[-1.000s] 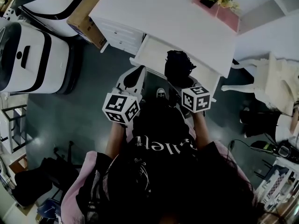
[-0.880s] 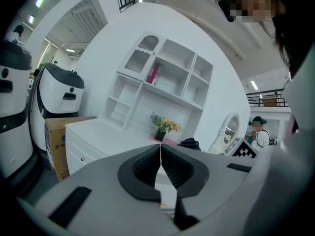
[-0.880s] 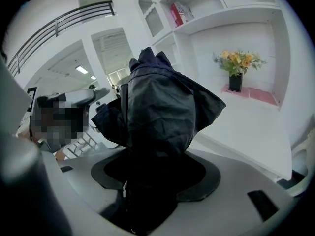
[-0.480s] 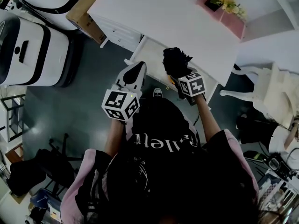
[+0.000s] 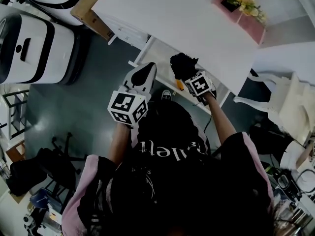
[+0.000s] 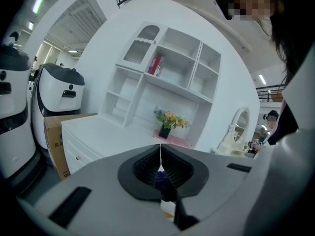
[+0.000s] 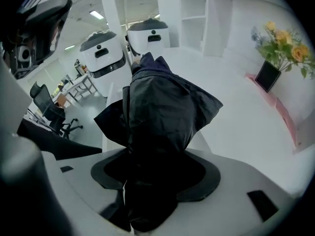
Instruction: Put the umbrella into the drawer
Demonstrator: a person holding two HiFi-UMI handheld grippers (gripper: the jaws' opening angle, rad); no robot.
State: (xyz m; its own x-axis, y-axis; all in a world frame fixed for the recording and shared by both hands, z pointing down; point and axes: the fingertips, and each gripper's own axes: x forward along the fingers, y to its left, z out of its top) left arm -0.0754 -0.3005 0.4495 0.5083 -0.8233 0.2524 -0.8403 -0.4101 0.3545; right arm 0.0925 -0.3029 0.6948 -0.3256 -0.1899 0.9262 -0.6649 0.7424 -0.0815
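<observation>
Umbrella (image 7: 156, 107) first: it sits folded into a dark, crumpled bundle, and my right gripper (image 7: 153, 173) is clamped on its lower end, so the fabric stands up out of the jaws. In the last second I have carried it forward from near my body. In the head view the bundle now hangs over the open drawer (image 5: 156, 53), toward the drawer's right end and close under the front edge of the desk (image 5: 172, 14). The move has slowed over the last half second, so I judge the carry is nearly done.

My left gripper (image 6: 160, 154) has barely shifted. Its jaws are pressed together with only a thin seam between them and nothing held. It hovers just in front of the drawer's left front corner, clear of the umbrella.

The reach is over and the lowering is what remains. I cannot tell from the head view whether the bundle is already touching the drawer floor or is a little above it, so I count the umbrella as above the drawer, not yet in it. The loose folds spread wider than my jaws. I would watch that they do not catch on the drawer's front wall or under the desk edge as I set it down and let go.
</observation>
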